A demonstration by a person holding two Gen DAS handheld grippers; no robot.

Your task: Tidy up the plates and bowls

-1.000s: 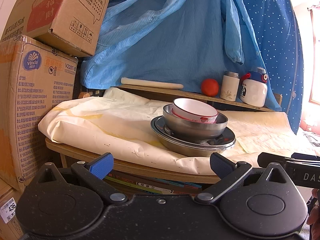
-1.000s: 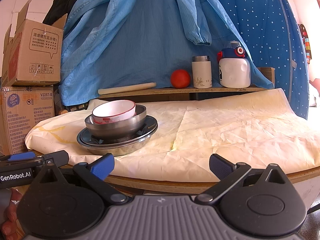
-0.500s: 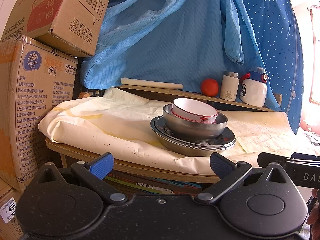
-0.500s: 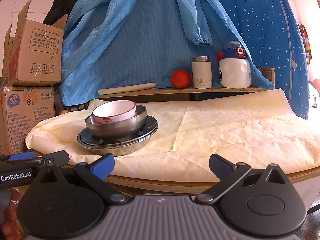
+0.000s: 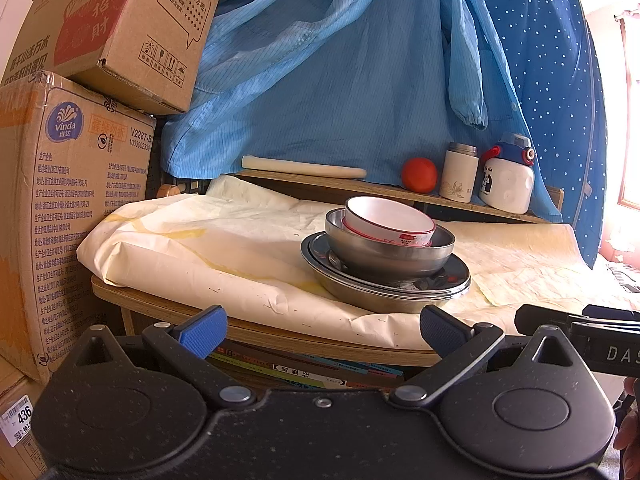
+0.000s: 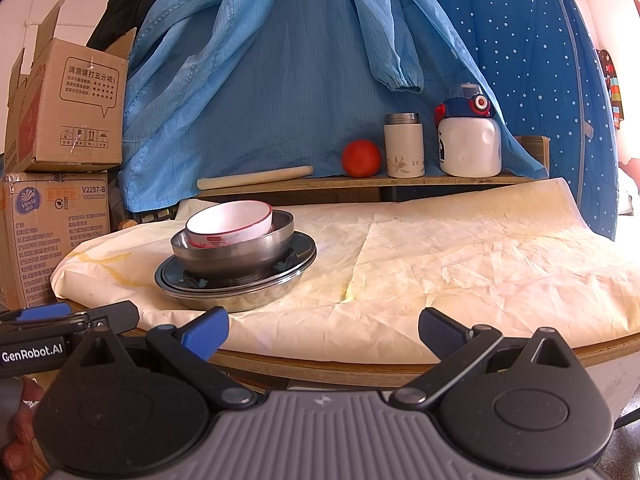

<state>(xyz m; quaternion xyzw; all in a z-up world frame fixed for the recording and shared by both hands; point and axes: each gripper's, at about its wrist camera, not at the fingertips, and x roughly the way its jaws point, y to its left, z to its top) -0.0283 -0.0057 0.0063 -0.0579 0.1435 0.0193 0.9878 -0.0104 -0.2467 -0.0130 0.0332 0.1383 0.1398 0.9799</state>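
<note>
A white bowl with a red rim (image 5: 388,222) is sitting tilted inside a steel bowl (image 5: 390,250), which is resting on stacked steel plates (image 5: 386,288) on the paper-covered table (image 6: 460,256); the stack is lying just ahead of the left gripper (image 5: 322,330), slightly to its right, and ahead and left of the right gripper (image 6: 323,330); both grippers are hovering short of the table edge with jaws spread wide, gripping nothing; beyond the stack, a red ball (image 6: 361,159), a flask (image 6: 404,145) and a white bottle (image 6: 469,140) are standing on a shelf.
</note>
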